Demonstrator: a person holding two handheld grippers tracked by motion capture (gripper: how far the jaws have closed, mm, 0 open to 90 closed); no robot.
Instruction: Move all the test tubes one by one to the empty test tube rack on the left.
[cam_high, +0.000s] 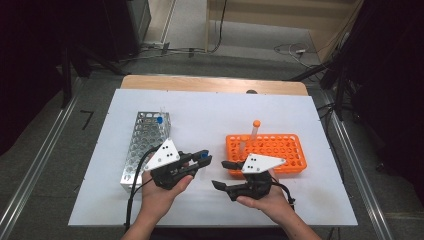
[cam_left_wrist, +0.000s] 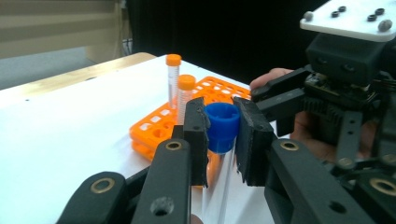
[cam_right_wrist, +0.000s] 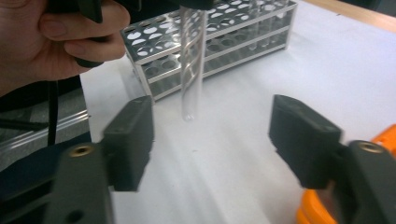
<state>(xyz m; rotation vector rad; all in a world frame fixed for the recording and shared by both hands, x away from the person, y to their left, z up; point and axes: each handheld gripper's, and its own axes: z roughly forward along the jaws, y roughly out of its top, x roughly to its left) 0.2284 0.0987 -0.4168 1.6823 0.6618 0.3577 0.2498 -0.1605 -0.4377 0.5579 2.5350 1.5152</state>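
My left gripper (cam_high: 202, 159) is shut on the blue cap of a clear tube (cam_left_wrist: 221, 122), and the tube's glass body (cam_right_wrist: 192, 70) hangs down from it above the white mat. My right gripper (cam_high: 223, 175) faces it from the right with its jaws open and nothing between them. In the right gripper view the tube's rounded bottom floats just beyond the open right gripper (cam_right_wrist: 212, 126). In the left gripper view the right gripper (cam_left_wrist: 280, 95) sits close behind the cap. An orange rack (cam_high: 287, 150) holds an orange-capped tube (cam_high: 255, 131).
A metal rack (cam_high: 145, 142) stands left of the left hand, with one blue-capped tube (cam_high: 160, 120) at its far end. In the left gripper view two orange-capped tubes (cam_left_wrist: 173, 77) stand in the orange rack (cam_left_wrist: 154, 128). The white mat (cam_high: 210, 115) covers the table.
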